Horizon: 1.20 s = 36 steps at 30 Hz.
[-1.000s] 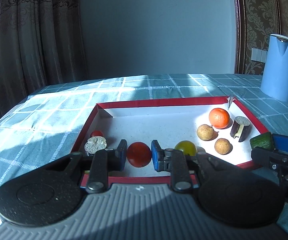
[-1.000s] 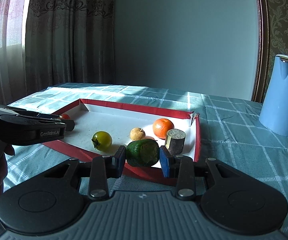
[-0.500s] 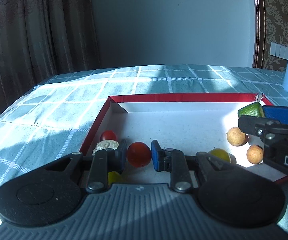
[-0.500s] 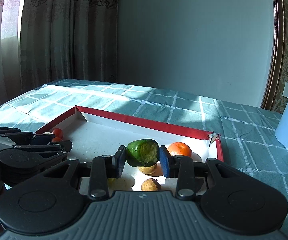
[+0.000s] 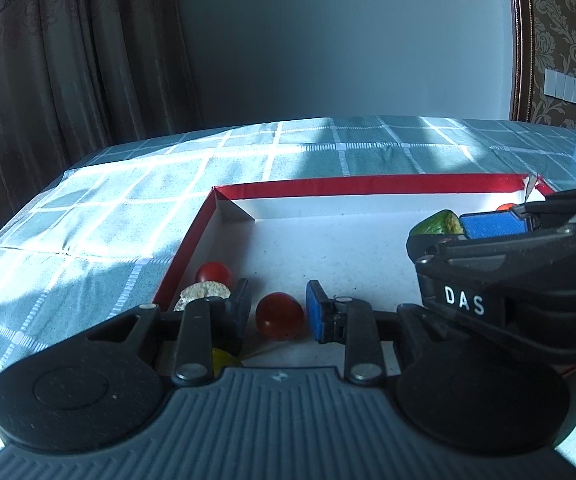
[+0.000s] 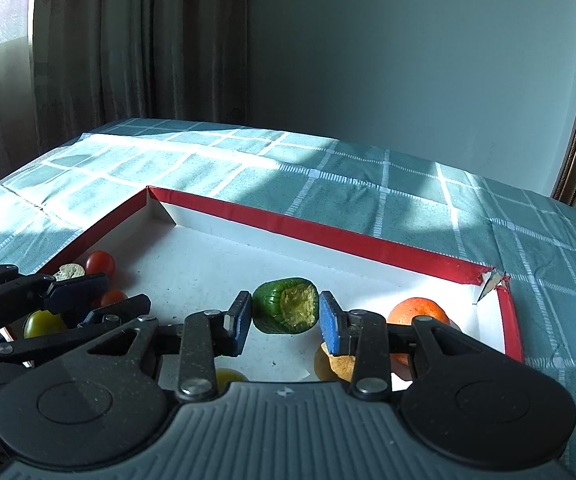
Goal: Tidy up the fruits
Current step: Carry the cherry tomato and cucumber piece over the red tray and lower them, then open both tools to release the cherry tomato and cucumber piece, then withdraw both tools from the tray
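Now the left gripper (image 5: 276, 314), jaws just opening (gaps beside the red tomato (image 5: 280, 315)), may let it roll; the right gripper (image 6: 286, 314) clamps the green piece (image 6: 285, 306).

Left wrist view: looks forward and downward along its own fingers, close over the near left corner of the red-rimmed tray (image 5: 367, 190). Right wrist view: same downward tilt, close over the tray's (image 6: 327, 236) middle. Both share the tray floor, its far rim and the checked tablecloth (image 5: 327, 148).
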{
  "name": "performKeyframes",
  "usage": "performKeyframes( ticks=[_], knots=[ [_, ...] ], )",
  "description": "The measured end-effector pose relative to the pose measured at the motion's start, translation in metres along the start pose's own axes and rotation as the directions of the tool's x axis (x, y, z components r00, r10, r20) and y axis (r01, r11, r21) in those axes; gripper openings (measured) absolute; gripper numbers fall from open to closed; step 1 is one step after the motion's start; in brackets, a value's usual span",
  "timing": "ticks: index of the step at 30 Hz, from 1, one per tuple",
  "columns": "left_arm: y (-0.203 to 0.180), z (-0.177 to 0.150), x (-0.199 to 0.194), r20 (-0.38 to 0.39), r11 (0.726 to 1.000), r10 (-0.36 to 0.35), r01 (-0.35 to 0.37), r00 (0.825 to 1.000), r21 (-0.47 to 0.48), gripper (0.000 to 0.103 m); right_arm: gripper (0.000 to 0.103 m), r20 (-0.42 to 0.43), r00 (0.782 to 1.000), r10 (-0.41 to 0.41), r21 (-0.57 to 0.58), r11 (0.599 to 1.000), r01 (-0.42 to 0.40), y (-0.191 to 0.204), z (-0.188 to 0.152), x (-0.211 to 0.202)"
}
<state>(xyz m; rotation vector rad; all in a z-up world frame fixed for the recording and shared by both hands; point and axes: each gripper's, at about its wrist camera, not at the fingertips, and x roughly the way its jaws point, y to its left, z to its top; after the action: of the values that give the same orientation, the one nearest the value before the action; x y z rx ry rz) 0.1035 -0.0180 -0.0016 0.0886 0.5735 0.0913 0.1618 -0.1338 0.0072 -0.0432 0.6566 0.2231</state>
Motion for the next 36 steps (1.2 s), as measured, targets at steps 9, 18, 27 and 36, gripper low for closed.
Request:
performKeyframes(
  ticks=[9,18,27,36],
  knots=[
    [0.005,0.000,-0.004,0.016,0.999,-0.012,0.013,1.000,-0.037,0.049,0.037,0.037,0.999,0.003,0.030,1.000,-0.004,-0.009,-0.003,-0.009],
    [-0.012,-0.010,-0.034,0.141,0.998,0.005,-0.013,0.990,0.054,0.097,0.070,0.144,0.989,-0.046,0.061,0.997,0.038,-0.015,-0.015,-0.042],
    [-0.004,-0.018,-0.056,0.194,0.997,0.062,-0.069,0.979,0.027,0.098,0.070,0.174,0.984,-0.040,0.177,0.984,0.008,-0.034,-0.038,-0.083],
    [0.017,-0.027,-0.069,0.164,0.997,0.052,-0.042,0.985,-0.062,0.102,0.070,0.180,0.983,-0.026,0.162,0.987,-0.004,-0.027,-0.067,-0.111]
  ],
)
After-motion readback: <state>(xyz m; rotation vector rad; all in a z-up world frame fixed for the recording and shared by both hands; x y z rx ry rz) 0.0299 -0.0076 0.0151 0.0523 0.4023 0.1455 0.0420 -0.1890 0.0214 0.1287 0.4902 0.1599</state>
